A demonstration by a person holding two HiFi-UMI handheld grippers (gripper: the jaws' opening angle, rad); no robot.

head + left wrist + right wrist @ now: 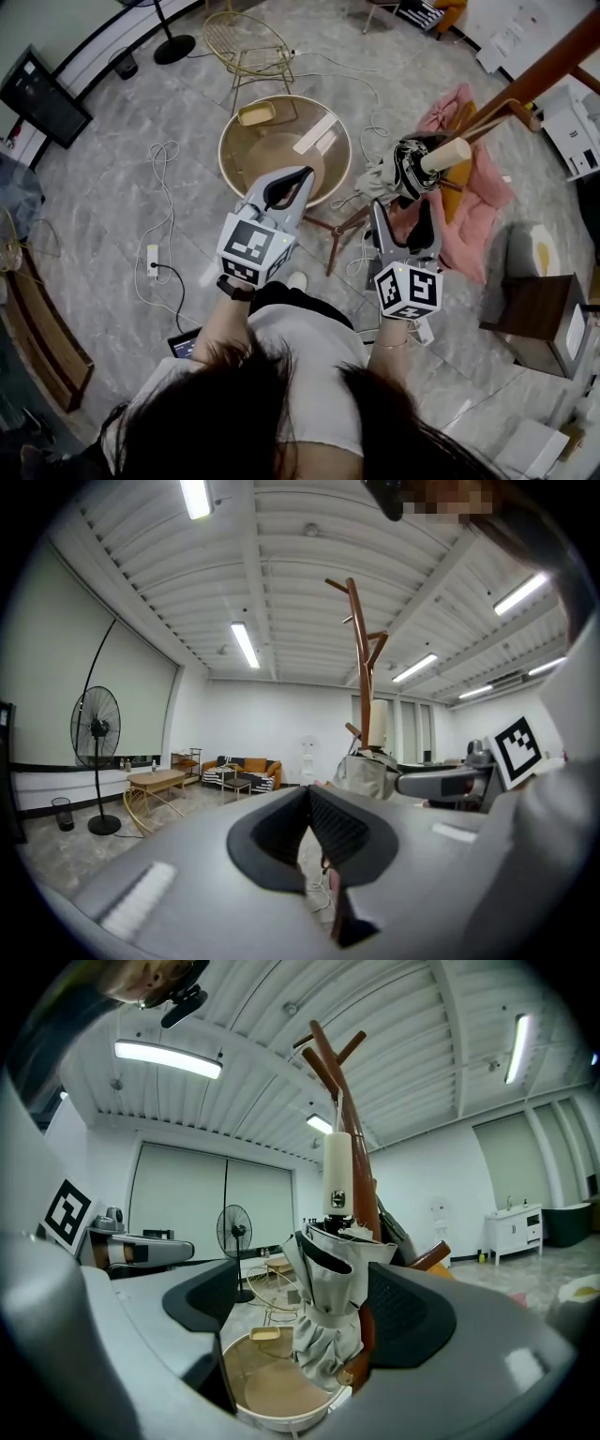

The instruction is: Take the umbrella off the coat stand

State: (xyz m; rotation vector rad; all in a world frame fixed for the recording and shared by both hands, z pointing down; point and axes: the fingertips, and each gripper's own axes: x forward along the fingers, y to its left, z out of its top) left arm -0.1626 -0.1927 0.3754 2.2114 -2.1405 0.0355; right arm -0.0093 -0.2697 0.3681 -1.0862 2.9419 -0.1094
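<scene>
Small folded grey cloth umbrella (328,1307) w/ black trim & a fat cream stick handle (337,1171) hangs on the tall brown wooden coat stand (323,1054). It stands straight up & down, handle on top, floppy cloth end at the bottom. Right gripper (309,1321) is wide open, umbrella sits in the gap btwn its jaws, not squeezed. Left gripper (307,794) has its jaw tips together, nothing in it. Only the head view shows the pink cloth (469,202) by the stand. Only the left gripper view shows an orange sofa (242,766) far off
</scene>
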